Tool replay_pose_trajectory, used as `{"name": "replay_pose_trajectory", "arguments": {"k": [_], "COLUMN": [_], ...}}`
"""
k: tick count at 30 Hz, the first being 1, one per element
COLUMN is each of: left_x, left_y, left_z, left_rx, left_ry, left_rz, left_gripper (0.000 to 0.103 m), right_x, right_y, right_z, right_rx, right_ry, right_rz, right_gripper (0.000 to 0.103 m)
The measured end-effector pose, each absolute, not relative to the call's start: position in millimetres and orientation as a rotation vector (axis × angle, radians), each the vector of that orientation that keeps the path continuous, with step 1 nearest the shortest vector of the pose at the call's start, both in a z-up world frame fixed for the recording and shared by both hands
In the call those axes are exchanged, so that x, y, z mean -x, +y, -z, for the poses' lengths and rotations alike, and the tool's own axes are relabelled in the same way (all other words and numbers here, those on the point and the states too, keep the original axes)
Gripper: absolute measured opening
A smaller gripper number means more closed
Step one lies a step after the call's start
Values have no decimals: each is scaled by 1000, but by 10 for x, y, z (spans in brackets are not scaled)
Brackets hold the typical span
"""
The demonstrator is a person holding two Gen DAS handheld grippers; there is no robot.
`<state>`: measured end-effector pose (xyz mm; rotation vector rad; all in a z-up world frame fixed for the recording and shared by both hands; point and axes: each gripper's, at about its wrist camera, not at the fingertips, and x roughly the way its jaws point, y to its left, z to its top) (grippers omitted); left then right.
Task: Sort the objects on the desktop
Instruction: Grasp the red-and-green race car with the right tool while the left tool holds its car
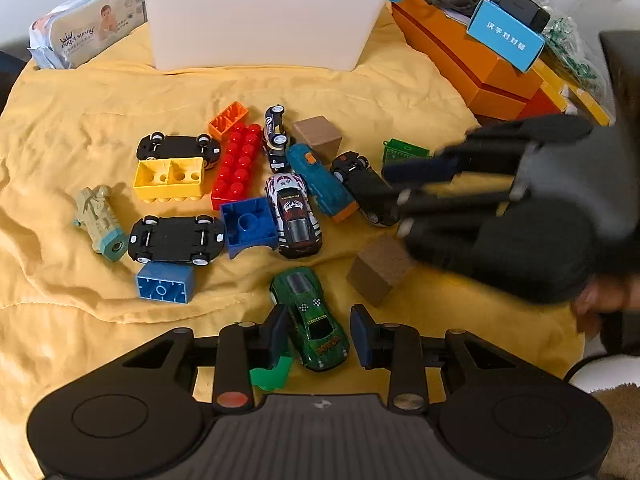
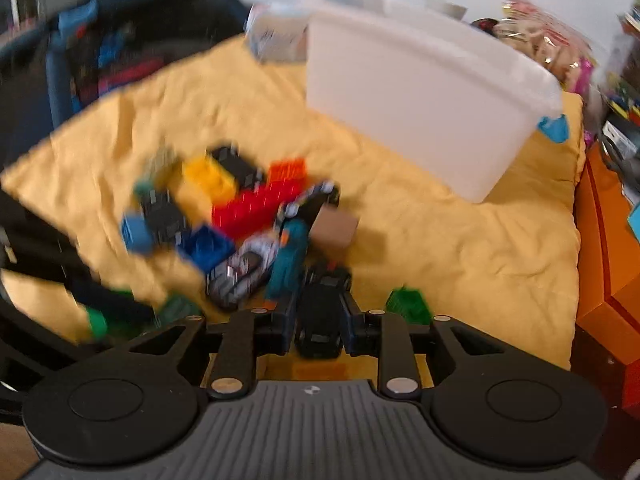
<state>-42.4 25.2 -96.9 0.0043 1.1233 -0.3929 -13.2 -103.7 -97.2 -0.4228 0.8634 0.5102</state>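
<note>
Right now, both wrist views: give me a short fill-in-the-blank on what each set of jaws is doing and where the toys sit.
1. The left gripper has its open jaws on either side of a ____ toy car.
2. The right gripper has a ____ toy car between its jaws.
3. The toys lie on a ____ cloth.
4. Behind the toy pile stands a large ____ plastic bin.

Missing words: green; black; yellow; white

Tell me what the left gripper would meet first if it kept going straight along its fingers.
The green car. It already lies between the open fingers of the left gripper, tilted across the gap, so it comes first. Beyond it sits the white-and-black car, though depth is hard to judge.
</note>
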Motion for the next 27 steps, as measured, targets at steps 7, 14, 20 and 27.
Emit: {"name": "replay_pose_trajectory", "arguments": {"k": [7, 14, 20, 27], "left_x": [462, 345, 341, 458], "left_y": [212, 277, 192, 220], "left_z": [998, 997, 959, 914], "left_rx": [-31, -23, -109, -80], "left_ry": [1129, 1106, 1093, 1089], "left_rz": [382, 374, 372, 353], "left_gripper": [35, 27, 30, 39], "right_x": [104, -259, -268, -193], "right_y": [-1090, -1668, -1760, -1630], "right_z": [1086, 1006, 1068, 951], "right_rx": [445, -208, -185, 42], "right_ry": [864, 1018, 1033, 948], "right_rz": [-468, -510, -439, -410], "right_gripper": [19, 16, 23, 29]}}
